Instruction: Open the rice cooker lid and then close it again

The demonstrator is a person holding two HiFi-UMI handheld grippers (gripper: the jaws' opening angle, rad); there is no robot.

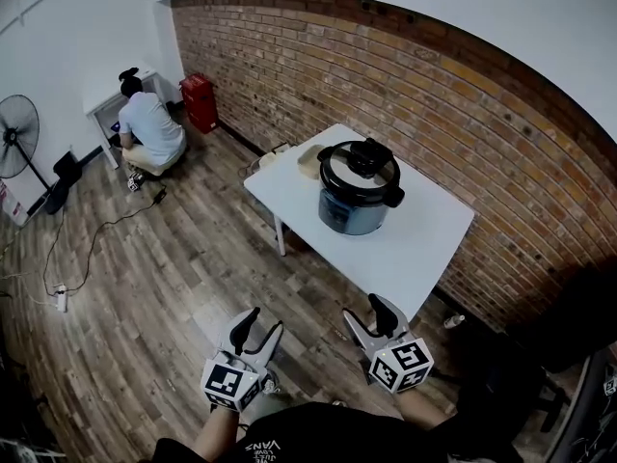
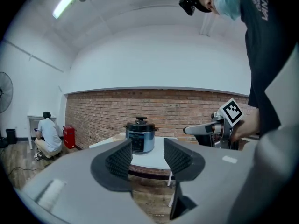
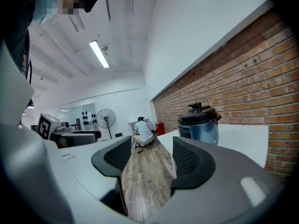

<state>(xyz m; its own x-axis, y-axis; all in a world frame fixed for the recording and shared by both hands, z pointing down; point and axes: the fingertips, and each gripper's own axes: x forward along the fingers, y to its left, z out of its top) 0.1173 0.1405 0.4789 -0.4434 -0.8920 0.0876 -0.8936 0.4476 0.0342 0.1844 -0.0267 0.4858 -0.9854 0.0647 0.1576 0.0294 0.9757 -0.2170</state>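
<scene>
The left gripper [image 1: 262, 324] and right gripper [image 1: 364, 309] hang open and empty at the frame's bottom, where a rushed reach could shove the rice cooker [image 1: 357, 201], centre frame, across the table [image 1: 429, 244].

Rice cooker [image 1: 359, 196] on table [image 1: 415, 254] against brick wall [image 1: 434, 95]; person [image 1: 151, 131] crouched far left, fan [image 1: 17, 135] further left.

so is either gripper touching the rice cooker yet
Apart. The head view shows the left gripper and right gripper short of the table, with floor between them and the rice cooker.
</scene>
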